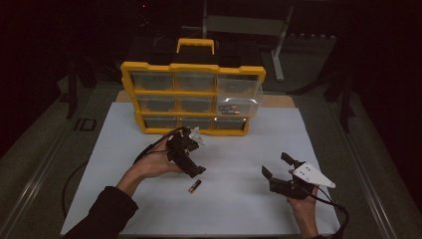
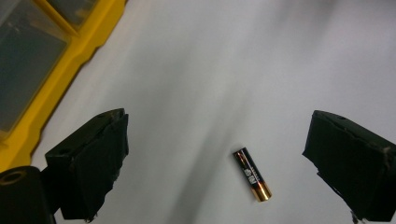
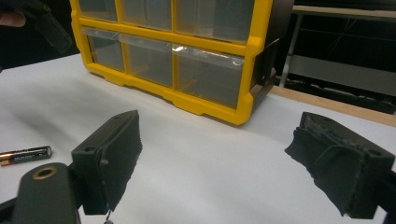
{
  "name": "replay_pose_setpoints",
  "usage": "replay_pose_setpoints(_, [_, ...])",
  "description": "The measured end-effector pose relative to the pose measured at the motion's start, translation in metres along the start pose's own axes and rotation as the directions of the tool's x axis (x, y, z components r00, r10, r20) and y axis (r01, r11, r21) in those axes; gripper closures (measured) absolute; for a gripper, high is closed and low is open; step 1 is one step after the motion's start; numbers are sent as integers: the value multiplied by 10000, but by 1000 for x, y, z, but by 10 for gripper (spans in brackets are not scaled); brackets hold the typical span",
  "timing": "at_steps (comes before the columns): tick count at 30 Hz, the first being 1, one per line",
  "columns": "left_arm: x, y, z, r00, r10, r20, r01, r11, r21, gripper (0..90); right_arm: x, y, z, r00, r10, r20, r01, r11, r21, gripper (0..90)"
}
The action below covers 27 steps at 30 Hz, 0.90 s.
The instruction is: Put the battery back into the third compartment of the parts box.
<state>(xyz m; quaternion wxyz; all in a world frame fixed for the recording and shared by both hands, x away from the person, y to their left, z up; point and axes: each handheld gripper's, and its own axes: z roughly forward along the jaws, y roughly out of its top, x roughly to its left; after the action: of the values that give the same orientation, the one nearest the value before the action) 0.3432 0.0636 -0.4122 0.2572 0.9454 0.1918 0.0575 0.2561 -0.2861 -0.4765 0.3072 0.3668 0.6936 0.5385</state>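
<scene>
looking along your left gripper [image 2: 215,163], the jaws stand spread wide with a battery [image 2: 252,174] lying flat between them, nearer the 4 o'clock jaw and touching neither. it is a slim cylinder, black with a copper end. your right gripper [image 3: 215,163] is also spread, nothing between its padded black jaws; the battery [image 3: 24,155] sits off at 9 o'clock. from above, the battery [image 1: 194,186] rests on the white sheet [image 1: 239,199], the yellow drawer organizer [image 1: 191,97] at 12 o'clock, one clear drawer [image 1: 239,102] pulled out.
</scene>
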Motion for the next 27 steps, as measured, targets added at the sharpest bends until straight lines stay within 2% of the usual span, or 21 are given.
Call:
replay_pose_setpoints(17, [-6, -10, 14, 9997, -239, -1, 239, 9986, 467, 72, 0, 0, 0, 10000, -6, 4, 6, 10000, 2, 143])
replay_pose_setpoints(27, [-9, -14, 22, 9998, -132, -130, 141, 9975, 693, 76, 0, 0, 0, 10000, 0, 1, 0, 10000, 9, 143])
